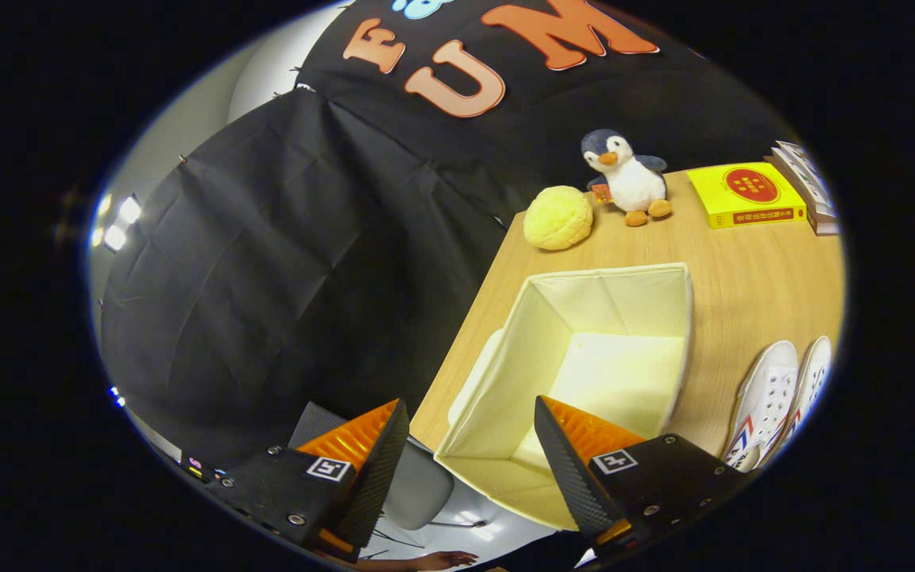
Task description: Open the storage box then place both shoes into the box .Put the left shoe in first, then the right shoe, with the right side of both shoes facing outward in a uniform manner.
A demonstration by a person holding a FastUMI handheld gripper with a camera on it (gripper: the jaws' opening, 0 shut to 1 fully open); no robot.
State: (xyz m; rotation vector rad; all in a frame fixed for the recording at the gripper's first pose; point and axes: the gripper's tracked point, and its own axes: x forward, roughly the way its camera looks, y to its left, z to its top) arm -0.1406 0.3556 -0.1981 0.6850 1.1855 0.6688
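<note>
Overhead, the gripper (469, 445) hangs with fingers spread and empty above the open cream fabric storage box (497, 445) on the wooden worktop (751, 278), the white canvas shoes (779, 397) just beside it.

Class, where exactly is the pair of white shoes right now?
In the gripper view, the white shoes lie side by side on the wooden table, beside the open storage box, untouched by the open gripper.

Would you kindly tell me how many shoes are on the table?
2: the nearer white shoe and the farther white shoe lie side by side beside the open storage box; hand-held gripper open.
</note>
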